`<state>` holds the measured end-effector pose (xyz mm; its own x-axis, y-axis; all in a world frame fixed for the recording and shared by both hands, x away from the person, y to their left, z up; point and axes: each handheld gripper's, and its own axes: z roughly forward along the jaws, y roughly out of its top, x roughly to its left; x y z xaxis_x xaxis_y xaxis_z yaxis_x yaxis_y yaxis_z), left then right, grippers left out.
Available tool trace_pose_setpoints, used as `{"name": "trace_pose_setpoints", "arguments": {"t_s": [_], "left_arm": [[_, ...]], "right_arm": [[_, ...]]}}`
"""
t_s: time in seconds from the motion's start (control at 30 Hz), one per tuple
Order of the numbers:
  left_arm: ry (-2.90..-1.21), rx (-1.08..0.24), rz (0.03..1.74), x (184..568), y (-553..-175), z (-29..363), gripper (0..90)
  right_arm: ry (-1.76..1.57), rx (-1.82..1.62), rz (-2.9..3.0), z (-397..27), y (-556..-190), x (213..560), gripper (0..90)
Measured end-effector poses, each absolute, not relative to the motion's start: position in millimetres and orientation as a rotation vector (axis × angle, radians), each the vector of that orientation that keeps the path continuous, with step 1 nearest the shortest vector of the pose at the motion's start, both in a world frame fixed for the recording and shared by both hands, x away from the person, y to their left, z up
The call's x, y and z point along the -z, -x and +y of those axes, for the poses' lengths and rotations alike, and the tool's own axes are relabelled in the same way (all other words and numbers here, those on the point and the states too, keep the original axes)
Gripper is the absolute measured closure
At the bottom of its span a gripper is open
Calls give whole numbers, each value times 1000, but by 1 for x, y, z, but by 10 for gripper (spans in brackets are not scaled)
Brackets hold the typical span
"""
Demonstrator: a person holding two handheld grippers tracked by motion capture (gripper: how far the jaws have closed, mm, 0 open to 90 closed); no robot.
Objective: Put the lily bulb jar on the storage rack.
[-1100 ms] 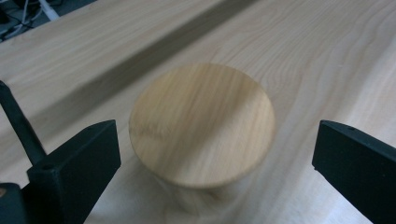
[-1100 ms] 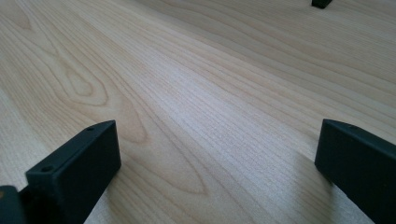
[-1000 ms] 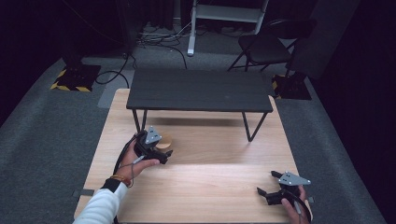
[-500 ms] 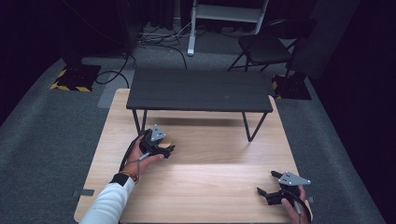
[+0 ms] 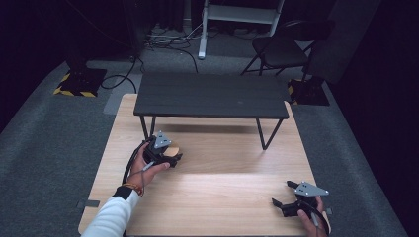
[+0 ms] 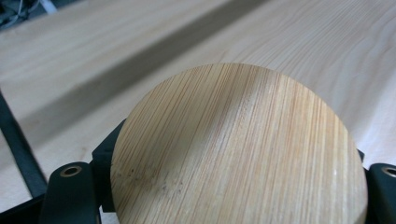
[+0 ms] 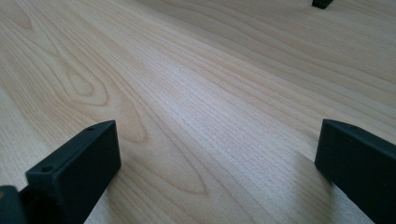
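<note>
On the pale wooden bench (image 5: 207, 197), the left tool (image 5: 170, 157) has just closed on a round bamboo disc (image 6: 238, 149) near the small black table (image 5: 212, 96), ready for lifting, while the right tool (image 5: 282, 193) rests open, empty.

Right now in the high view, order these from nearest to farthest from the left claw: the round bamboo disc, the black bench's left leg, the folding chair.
1. Round bamboo disc: clamped in the left claw, left of the table's middle.
2. Black bench's left leg: just behind the claw.
3. Folding chair: on the floor, far back right.
</note>
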<state>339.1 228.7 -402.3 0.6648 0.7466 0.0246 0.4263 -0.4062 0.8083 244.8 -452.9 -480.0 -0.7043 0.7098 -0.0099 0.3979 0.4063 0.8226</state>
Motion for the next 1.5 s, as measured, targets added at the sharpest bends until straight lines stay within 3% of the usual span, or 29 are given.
{"name": "trace_pose_setpoints", "arguments": {"t_s": [0.37, 0.97, 1.5], "left_arm": [[-2078, -481, 772, 329, -329, 226, 249], [-2014, -415, 573, 234, -372, 192, 249], [-2036, -478, 531, 204, -421, 154, 248]], "right_arm": [[-955, -1205, 2310, -453, -245, 480, 0], [-952, -1205, 2311, -453, -245, 480, 0], [-949, -1206, 2314, -453, -245, 480, 0]]}}
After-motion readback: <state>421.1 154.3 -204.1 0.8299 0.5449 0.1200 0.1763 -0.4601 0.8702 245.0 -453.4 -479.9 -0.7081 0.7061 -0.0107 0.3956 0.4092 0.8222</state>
